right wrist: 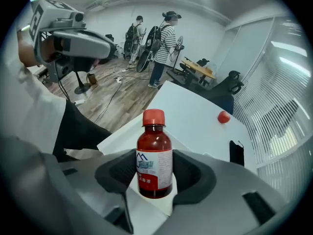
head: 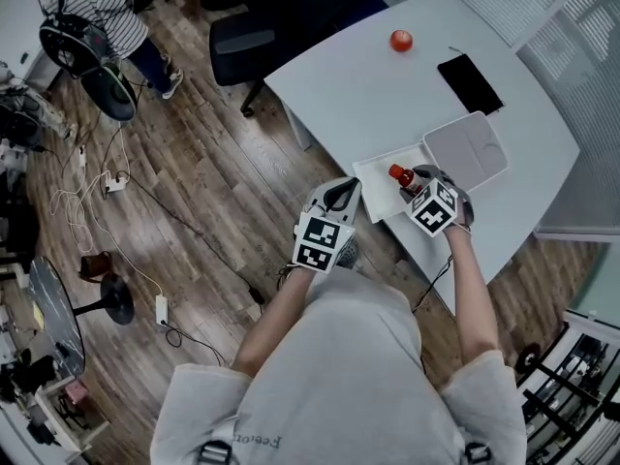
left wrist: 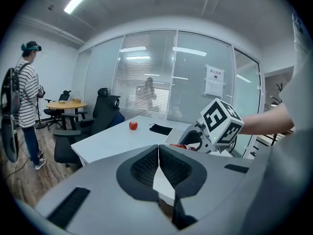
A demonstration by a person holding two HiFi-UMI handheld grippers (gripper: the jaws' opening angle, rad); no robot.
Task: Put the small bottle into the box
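Right hand-held gripper: its jaws are clamping the small bottle from both sides at the lower part of its body.
Small bottle: it is standing upright between the jaws of the right hand-held gripper, and it is showing dark red contents, a red cap and a white label with blue print.
Bottle position: in the head view the small bottle is sitting over the white open part of the box. No view is showing whether its base is touching the box.
Box: it is lying open near the table edge closest to the person, with its grey lid folded out flat on the far side.
Left hand-held gripper: its jaws are pressing together with nothing between them. It is hanging just off the table edge, beside the box, and is touching neither the box nor the small bottle.
Table: this white top is carrying the box, a small red round object and a flat black object, both lying well apart from the box.
Surroundings: an office chair is standing at the far side of the table, cables are running across the wooden floor, and a person in a striped top is standing well away from the table.
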